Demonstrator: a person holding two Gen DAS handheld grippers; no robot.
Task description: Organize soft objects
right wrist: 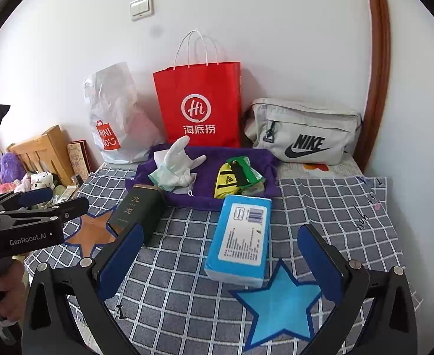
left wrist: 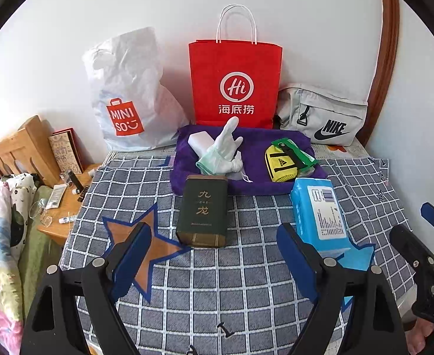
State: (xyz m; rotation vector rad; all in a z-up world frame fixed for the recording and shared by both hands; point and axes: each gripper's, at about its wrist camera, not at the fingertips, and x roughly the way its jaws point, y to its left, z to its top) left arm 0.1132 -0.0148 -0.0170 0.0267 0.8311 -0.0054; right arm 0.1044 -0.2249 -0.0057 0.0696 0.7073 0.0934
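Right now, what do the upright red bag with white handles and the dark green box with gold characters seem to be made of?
Upright red bag with white handles: probably matte paper; it stands stiffly with crisp folded edges.
Dark green box with gold characters: possibly metal tin or coated card; smooth faces with a slight sheen, rounded corners.

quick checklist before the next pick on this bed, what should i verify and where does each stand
1. Left tool open and holding nothing: ok.
2. Right tool open and holding nothing: ok.
3. Blue tissue pack lies flat on the checked blanket, nothing on top of it: ok.
4. Dark green tin free on the blanket, apart from the tissue pack: ok.
5. White glove and yellow pouch already lie on the purple towel: ok.
6. Room left inside the red paper bag: cannot tell, its opening is not visible from here.
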